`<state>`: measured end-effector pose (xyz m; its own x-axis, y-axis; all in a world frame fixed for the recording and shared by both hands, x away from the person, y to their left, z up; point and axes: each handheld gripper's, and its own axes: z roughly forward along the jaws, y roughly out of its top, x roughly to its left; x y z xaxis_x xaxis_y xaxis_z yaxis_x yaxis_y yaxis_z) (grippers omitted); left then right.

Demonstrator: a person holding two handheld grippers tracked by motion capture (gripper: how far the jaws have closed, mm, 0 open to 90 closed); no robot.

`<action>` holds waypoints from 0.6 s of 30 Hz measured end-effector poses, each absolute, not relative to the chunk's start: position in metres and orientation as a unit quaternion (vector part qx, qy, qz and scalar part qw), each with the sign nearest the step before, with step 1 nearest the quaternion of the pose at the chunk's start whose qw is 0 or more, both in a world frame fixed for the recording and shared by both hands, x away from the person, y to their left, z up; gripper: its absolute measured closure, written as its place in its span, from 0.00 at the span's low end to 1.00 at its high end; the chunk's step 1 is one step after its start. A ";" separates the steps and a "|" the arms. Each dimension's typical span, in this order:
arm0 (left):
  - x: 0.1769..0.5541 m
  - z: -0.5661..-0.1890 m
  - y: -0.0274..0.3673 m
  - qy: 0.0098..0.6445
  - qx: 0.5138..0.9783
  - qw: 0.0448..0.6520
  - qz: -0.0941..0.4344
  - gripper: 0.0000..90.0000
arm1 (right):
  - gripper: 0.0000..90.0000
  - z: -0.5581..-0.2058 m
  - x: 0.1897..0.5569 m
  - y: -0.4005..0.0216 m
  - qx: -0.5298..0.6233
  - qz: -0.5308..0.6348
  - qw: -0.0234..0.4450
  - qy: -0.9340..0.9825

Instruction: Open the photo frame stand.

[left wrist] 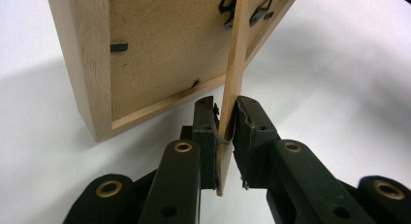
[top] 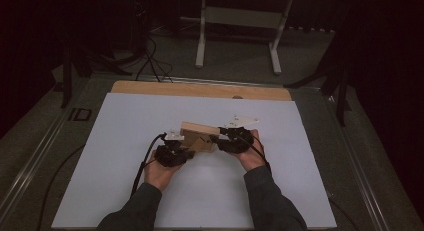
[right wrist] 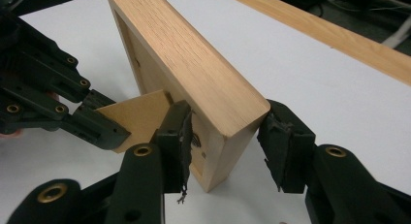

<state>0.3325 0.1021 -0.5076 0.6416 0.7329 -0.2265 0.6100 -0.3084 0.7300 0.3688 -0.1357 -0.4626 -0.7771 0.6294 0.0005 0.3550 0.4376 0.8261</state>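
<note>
A: What does the high view show?

B: A person's two forearms in dark sleeves come in from the bottom over a white sheet (top: 150,191) that covers a wooden table (top: 200,89). Near the sheet's middle stands a wooden picture frame (top: 199,136), seen from behind. The left gripper (top: 181,146) meets it at its left end and the right gripper (top: 216,138) at its right end.

A: And the left gripper view?

B: Its two black jaws rise from the bottom, clamped together on a thin wooden stand flap (left wrist: 232,93) seen edge-on, pads pressing both faces. The flap runs up to the brown backing board of the frame (left wrist: 92,64), where small dark metal clips sit. The frame tilts above the white sheet (left wrist: 349,88).

A: And the right gripper view?

B: Its jaws straddle the near corner of the frame (right wrist: 194,69). One pad lies against the recessed back; the other sits just beside the outer face, and I cannot tell whether it touches. The left gripper (right wrist: 109,132) holds the flap (right wrist: 135,117) at the left. The table's bare wooden edge (right wrist: 339,35) runs behind.
</note>
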 end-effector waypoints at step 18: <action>0.340 -0.519 0.095 0.396 0.801 0.434 0.113 0.74 | 0.59 -0.464 0.372 -0.133 0.304 0.435 0.177 0.829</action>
